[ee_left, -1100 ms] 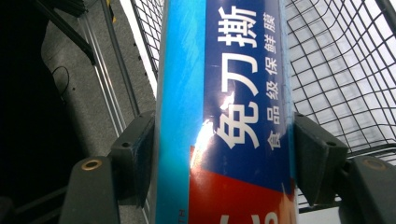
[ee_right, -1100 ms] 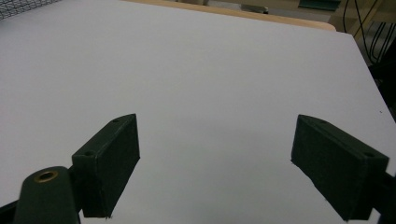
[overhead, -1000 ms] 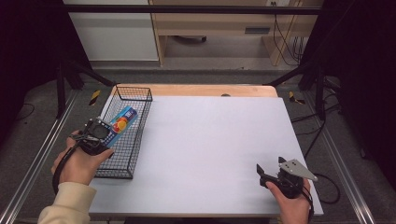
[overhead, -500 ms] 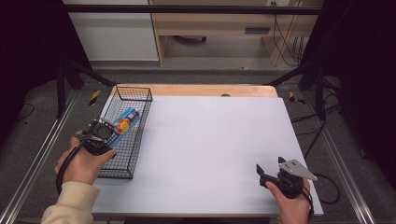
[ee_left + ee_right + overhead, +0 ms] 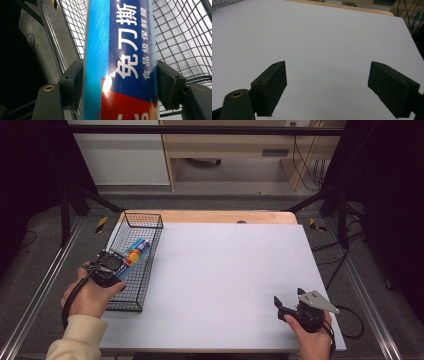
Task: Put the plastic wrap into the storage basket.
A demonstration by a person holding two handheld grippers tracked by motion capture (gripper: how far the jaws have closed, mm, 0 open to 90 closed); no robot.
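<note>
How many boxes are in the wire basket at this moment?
1. The blue box is over the wire basket at the table's left side, clamped in the left gripper. A smaller item could be hidden beneath it.

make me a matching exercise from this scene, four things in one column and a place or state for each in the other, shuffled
Things:
1. left hand-held gripper
2. right hand-held gripper
3. blue box
4. wire basket

Places or states:
A. stands at the table's left edge
B. jaws apart with nothing between them, over the bare white tabletop
C. jaws closed on the blue box
D. held over the wire basket, with white lettering on its side

Pairs: 1-C, 2-B, 3-D, 4-A
</note>
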